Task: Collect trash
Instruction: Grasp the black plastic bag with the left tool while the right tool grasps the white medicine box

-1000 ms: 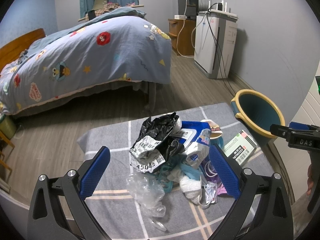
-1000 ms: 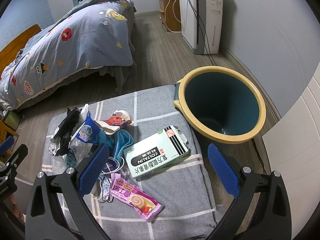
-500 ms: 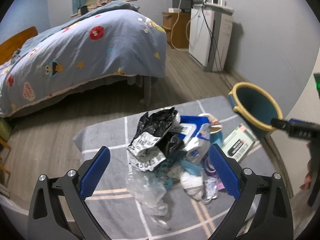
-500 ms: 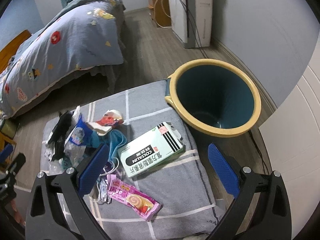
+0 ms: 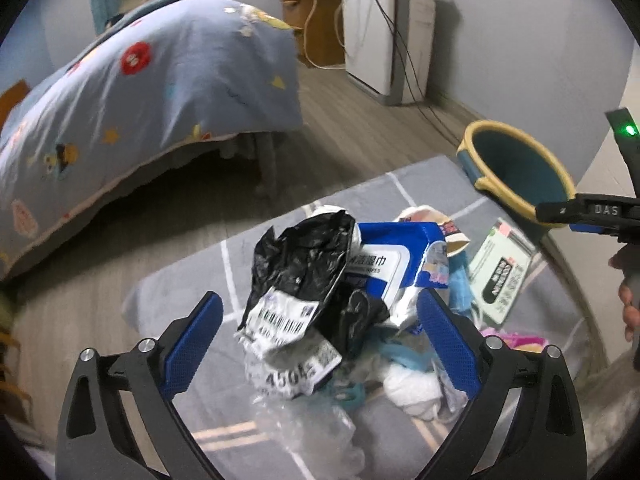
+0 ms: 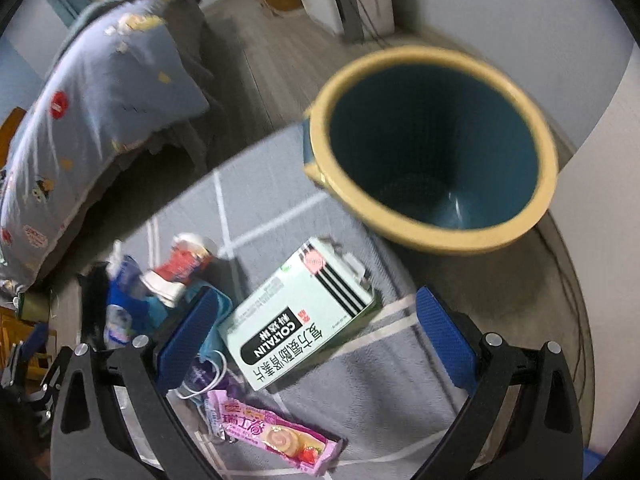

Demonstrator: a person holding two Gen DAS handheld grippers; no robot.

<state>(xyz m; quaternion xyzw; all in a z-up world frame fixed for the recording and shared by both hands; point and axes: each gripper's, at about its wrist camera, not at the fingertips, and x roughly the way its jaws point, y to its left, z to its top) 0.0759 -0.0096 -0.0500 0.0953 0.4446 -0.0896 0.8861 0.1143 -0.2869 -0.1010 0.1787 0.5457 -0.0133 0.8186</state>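
Blue-padded fingers of the left gripper (image 5: 318,344) are spread wide and empty above the near part of a grey checked mat (image 5: 184,280), with a heap of rubbish between and just beyond them: clear plastic film (image 5: 316,428) nearest, then a crumpled black bag (image 5: 304,264) with a printed label, and behind it a blue and white wipes pack (image 5: 394,264). White tissue (image 5: 412,388) is seen at the right of the heap. The right gripper (image 6: 316,334) is likewise held wide open with nothing in it, over the mat's right side. A pink snack wrapper (image 6: 276,440) lies nearest, at the near edge; a pale green medicine box (image 6: 300,316) lies flat between the fingers; a light blue face mask (image 6: 212,344) touches the box's left side. A crushed red and white cup (image 6: 184,264) is seen farther left. Beyond the mat's far right corner a teal bin with a yellow rim (image 6: 432,152) stands upright, touching the mat's edge. A bed (image 5: 152,92) with a blue patterned quilt is seen farther back.
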